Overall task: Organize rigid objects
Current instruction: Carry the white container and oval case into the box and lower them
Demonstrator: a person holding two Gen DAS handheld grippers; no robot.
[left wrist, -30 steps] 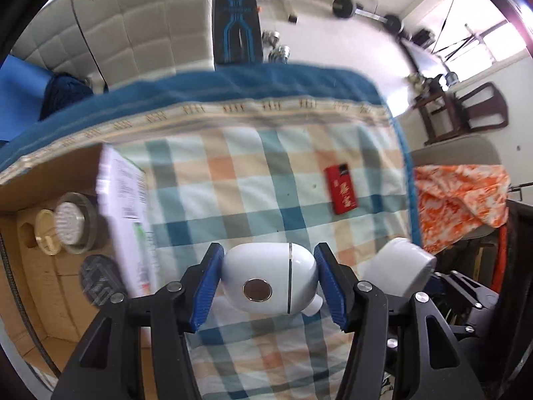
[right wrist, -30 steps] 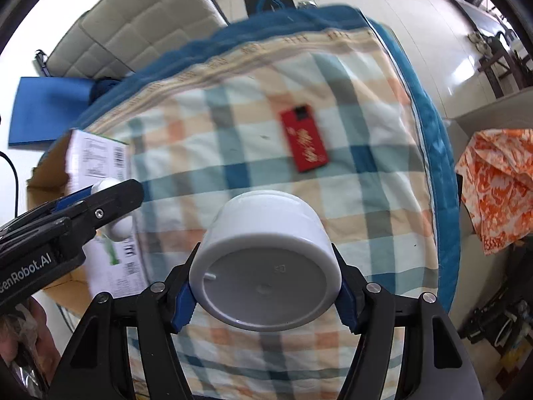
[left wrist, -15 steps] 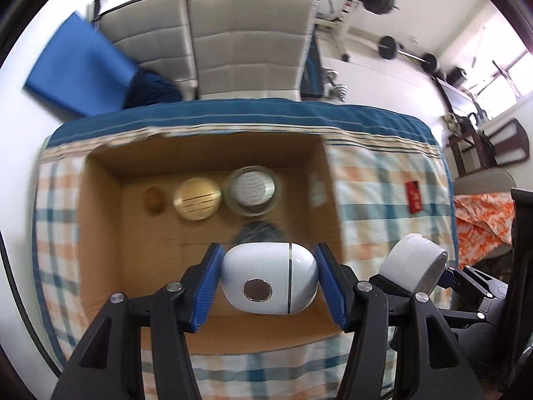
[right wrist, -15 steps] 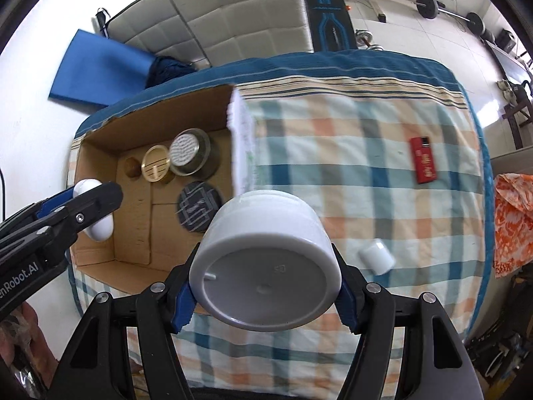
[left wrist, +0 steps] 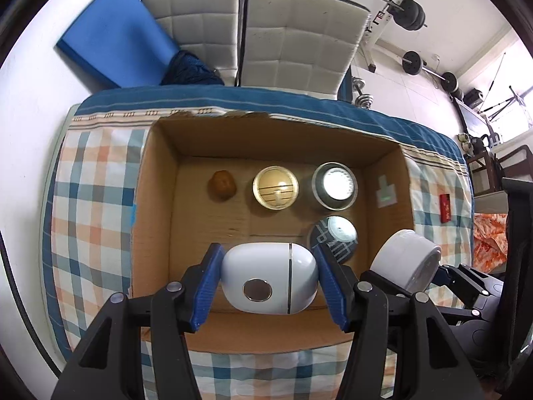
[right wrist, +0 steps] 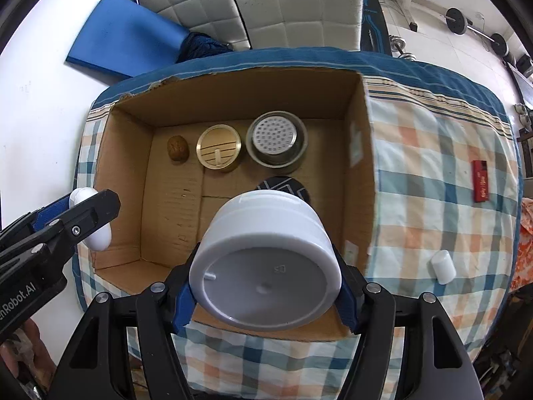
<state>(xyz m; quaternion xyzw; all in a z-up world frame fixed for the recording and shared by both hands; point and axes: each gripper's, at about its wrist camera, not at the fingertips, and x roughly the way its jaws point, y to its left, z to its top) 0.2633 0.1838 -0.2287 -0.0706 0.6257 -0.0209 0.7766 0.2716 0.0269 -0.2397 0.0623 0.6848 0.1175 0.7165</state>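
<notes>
The cardboard box (left wrist: 160, 200) sat open on the checked desk (right wrist: 433, 173), already holding four small items along its far and right side. The right tongs (right wrist: 266, 295) were clamped on a squat white jar (right wrist: 266, 260), bottom toward the camera, above the box's near right part. The left tongs (left wrist: 266, 281) gripped a smooth white capsule-shaped case (left wrist: 268, 278) with a round metal button, over the near edge. Each piece was best lowered onto bare floor left of the patterned disc (left wrist: 333, 238) before release.
</notes>
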